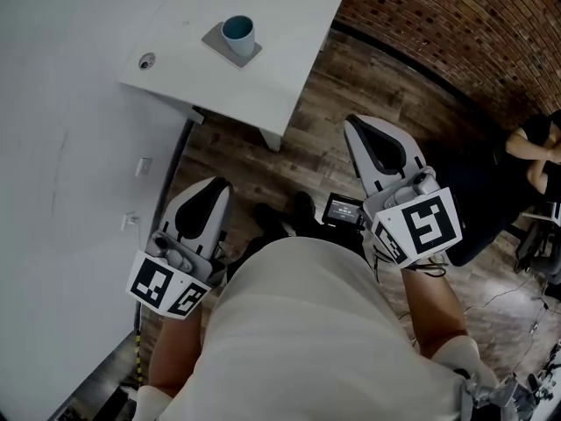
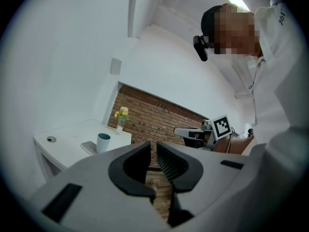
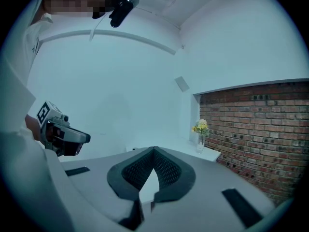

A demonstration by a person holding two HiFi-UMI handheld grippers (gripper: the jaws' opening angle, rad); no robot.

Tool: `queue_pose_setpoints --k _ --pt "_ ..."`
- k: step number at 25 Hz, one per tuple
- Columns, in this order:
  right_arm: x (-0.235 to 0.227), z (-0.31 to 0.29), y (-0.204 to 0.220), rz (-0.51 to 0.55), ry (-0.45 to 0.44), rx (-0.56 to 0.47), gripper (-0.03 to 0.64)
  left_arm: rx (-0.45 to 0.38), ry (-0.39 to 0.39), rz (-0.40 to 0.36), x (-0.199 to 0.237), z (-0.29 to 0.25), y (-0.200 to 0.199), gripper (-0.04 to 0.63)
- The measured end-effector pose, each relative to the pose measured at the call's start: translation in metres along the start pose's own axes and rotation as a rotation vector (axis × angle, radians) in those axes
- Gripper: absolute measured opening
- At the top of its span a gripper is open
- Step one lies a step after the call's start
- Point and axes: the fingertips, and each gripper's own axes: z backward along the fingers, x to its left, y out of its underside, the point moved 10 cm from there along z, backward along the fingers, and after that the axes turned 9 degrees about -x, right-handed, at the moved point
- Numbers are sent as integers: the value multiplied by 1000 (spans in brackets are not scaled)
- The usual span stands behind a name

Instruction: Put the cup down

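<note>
A teal cup (image 1: pixel 237 35) stands upright on a grey square mat (image 1: pixel 219 39) on the white table (image 1: pixel 289 42), far ahead of both grippers; neither touches it. The left gripper view also shows the cup (image 2: pixel 103 142) on that table (image 2: pixel 63 146). My left gripper (image 1: pixel 210 187) hangs low at the left over the floor; its jaws (image 2: pixel 153 146) stand a narrow slit apart with nothing between them. My right gripper (image 1: pixel 359 125) is held further forward at the right, and its tips (image 3: pixel 153 150) meet, holding nothing. No cup shows in the right gripper view.
A small vase of yellow flowers (image 2: pixel 121 117) stands at the table's far end by the brick wall (image 1: pixel 456 16). Wooden floor (image 1: pixel 333 95) lies between me and the table. A white wall (image 1: pixel 61 165) runs along the left. A seated person (image 1: pixel 535 152) and cables are at the right.
</note>
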Motion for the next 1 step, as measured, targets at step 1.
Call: queue_pose_setpoints --k 1 --pt "-1 3 1 0 3 4 9 2 3 4 -2 -1 2 35"
